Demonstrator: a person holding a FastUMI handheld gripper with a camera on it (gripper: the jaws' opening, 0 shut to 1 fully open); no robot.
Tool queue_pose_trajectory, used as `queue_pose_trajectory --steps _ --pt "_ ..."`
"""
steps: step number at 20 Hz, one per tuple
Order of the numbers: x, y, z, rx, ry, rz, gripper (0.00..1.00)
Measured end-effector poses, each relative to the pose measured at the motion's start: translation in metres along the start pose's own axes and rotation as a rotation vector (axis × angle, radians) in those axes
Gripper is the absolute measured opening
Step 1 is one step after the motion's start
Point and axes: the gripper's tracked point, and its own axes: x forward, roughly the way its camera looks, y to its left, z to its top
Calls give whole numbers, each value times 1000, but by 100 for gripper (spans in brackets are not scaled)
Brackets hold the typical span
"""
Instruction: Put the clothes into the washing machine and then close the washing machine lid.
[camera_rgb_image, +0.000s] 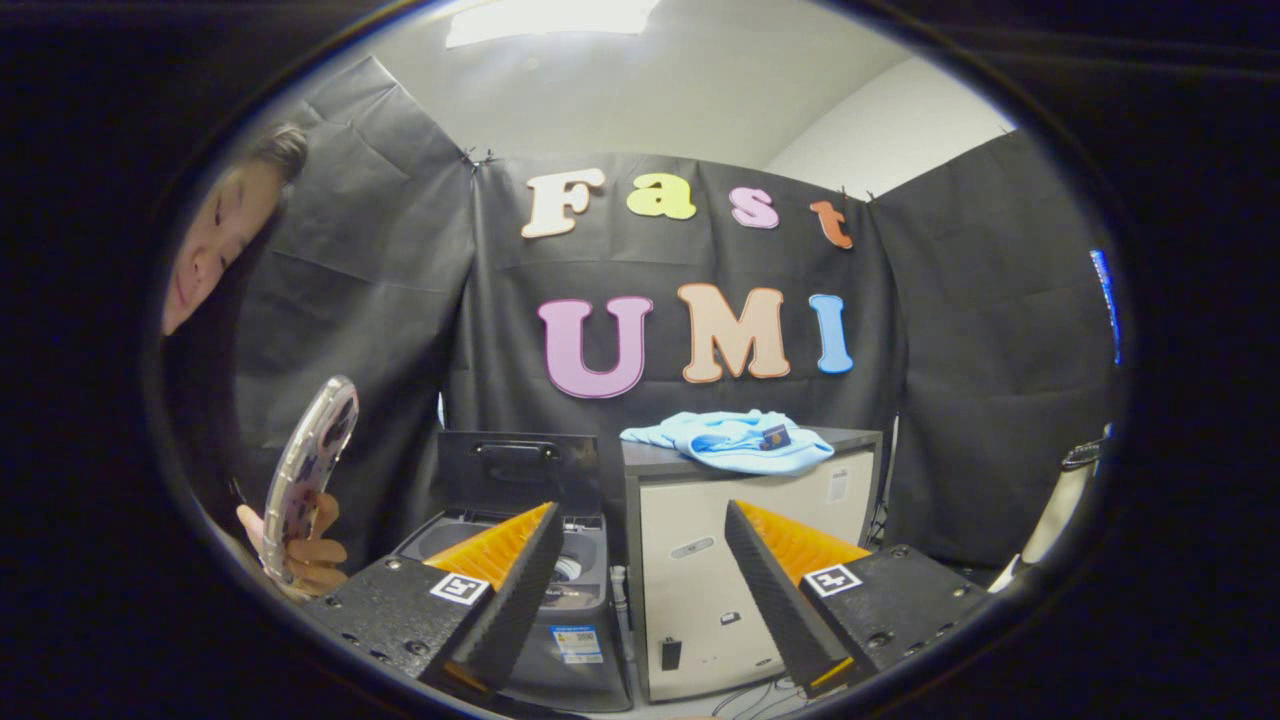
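- The gripper (640, 570) has its jaws spread wide with nothing between them; the two fingers reach forward and touch no object.
- The clothes (728, 441), a light blue bundle, lie well beyond the fingers at about 12 o'clock from the gap, slightly toward 1 o'clock, far from either fingertip.
- The bundle rests on the dark top of a pale cabinet (700, 570), which stands straight ahead between the two fingers.
- The washing machine (575, 610) stands just beside the cabinet, at about 10 o'clock from the gap, partly hidden behind the left finger (510, 590).
- Its lid (518, 472) is raised upright at the back, leaving the tub open; how much, if anything, lies inside the tub cannot be told.
- The right finger (775, 590) overlaps the cabinet's front.
- At about 9 o'clock, past the washing machine, a person's hand (305, 550) holds a phone (310, 470) in a clear case.
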Motion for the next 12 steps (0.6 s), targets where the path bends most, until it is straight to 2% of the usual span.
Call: queue_pose_trajectory --steps 12 --pt "5 -1 -12 5 18 15 98"
